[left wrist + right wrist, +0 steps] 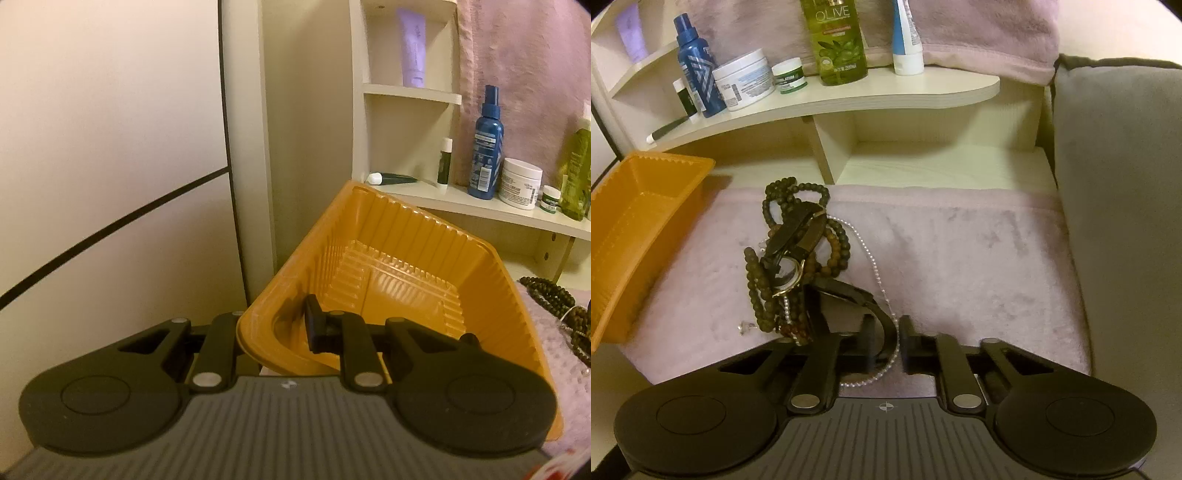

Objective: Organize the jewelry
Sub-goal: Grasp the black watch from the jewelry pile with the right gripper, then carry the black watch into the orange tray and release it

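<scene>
An orange ribbed plastic tray [399, 266] is tipped up off the surface, and my left gripper [295, 328] is shut on its near wall, one finger [314, 325] inside and the other hidden outside. The same tray [635, 229] shows at the left of the right wrist view. A tangled pile of dark bead bracelets [768, 258], a watch [786, 273] and a pearl chain [875, 266] lies on a pink towel [979, 258]. My right gripper [886, 345] is shut on the watch's black strap [882, 325], with the pearl chain running through the same gap. A small clear earring [746, 326] lies beside the pile.
A pale wooden shelf [886, 96] behind the towel carries a blue spray bottle [694, 62], a white jar [744, 79], a small green jar [788, 75], an olive bottle [838, 40] and tubes. A grey cushion [1119, 184] rises on the right. A white wall with a dark stripe [110, 147] is left of the tray.
</scene>
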`<state>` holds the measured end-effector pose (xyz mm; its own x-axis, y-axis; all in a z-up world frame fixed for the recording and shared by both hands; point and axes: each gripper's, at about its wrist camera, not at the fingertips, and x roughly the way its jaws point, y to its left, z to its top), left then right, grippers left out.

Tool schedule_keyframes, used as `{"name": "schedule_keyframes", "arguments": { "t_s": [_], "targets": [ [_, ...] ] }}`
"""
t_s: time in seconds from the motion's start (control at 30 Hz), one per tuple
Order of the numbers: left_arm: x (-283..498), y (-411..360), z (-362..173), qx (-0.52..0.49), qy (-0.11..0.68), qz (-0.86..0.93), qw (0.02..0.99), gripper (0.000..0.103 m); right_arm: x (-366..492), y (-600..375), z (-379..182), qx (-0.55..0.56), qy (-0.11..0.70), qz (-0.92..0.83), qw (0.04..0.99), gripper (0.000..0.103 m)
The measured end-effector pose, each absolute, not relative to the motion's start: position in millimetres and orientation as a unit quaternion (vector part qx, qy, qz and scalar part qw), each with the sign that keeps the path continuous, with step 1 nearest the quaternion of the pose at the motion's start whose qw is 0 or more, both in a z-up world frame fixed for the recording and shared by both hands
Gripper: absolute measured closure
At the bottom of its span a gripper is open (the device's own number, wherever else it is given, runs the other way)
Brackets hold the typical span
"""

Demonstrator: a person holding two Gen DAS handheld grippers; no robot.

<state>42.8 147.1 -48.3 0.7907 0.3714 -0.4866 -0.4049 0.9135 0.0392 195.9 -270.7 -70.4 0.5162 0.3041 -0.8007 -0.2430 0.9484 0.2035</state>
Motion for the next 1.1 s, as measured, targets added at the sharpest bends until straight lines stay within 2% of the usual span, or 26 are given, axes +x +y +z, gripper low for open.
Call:
{"name": "schedule_keyframes", "arguments": {
  "t_s": [0.27, 0.57, 1.1],
  "targets": [
    [43, 149, -49, -0.041, 0.253, 0.204, 0.945, 0.085, 190, -273, -65, 0.055, 0.450, 0.143, 0.880, 0.098],
    [44, 150, -49, -0.040, 0.256, 0.202, 0.944, 0.086, 185, -265, -36, 0.075, 0.443, 0.159, 0.879, 0.100],
    [45, 152, -51, -0.040, 0.261, 0.201, 0.943, 0.085, 177, -149, -8, 0.083, 0.432, 0.330, 0.835, 0.100]
  ]
}}
